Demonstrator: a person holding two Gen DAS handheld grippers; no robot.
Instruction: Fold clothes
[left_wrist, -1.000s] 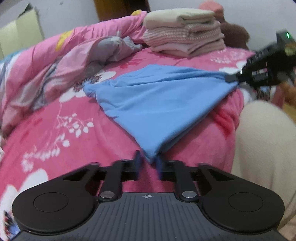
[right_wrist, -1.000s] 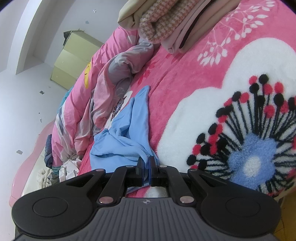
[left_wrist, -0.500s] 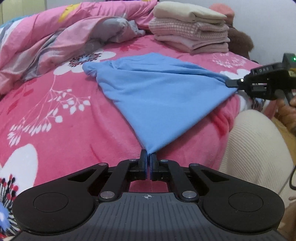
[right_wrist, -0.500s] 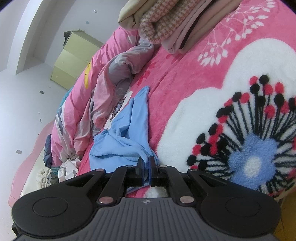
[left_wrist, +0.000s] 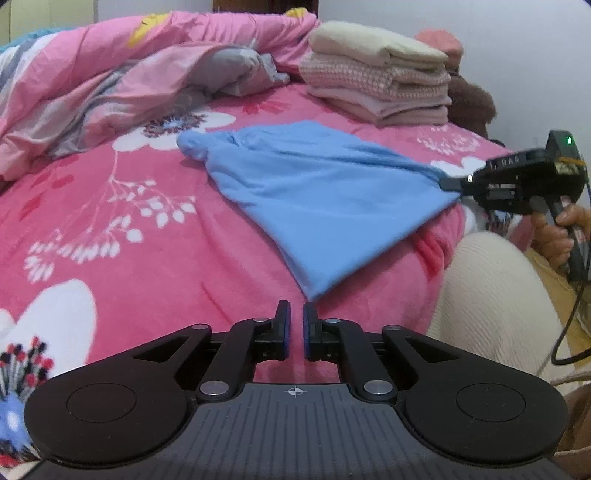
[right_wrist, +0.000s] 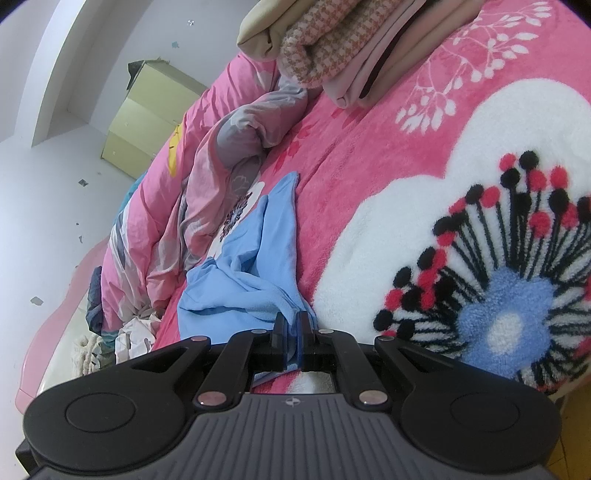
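Half a second ago the left gripper (left_wrist: 294, 314) pinched the near corner of the blue garment (left_wrist: 325, 199); now its fingers stand slightly apart with nothing between them, just short of that corner, which lies free on the pink floral blanket (left_wrist: 110, 229). The blanket covers the bed and carries everything else. On it, behind the blue garment, a rumpled pink quilt (left_wrist: 122, 74) is heaped along the far side, and a stack of folded clothes (left_wrist: 376, 74) in cream and pink sits to the garment's far right. The garment itself is plain light blue, spread as a rough triangle with smooth fabric across the middle, a bunched, twisted end toward the quilt, one point toward the left gripper and one stretched to the right. The right gripper (right_wrist: 291, 323) is clamped on that right point, blue cloth showing between its closed fingers, a person's hand (left_wrist: 554, 236) on its handle.
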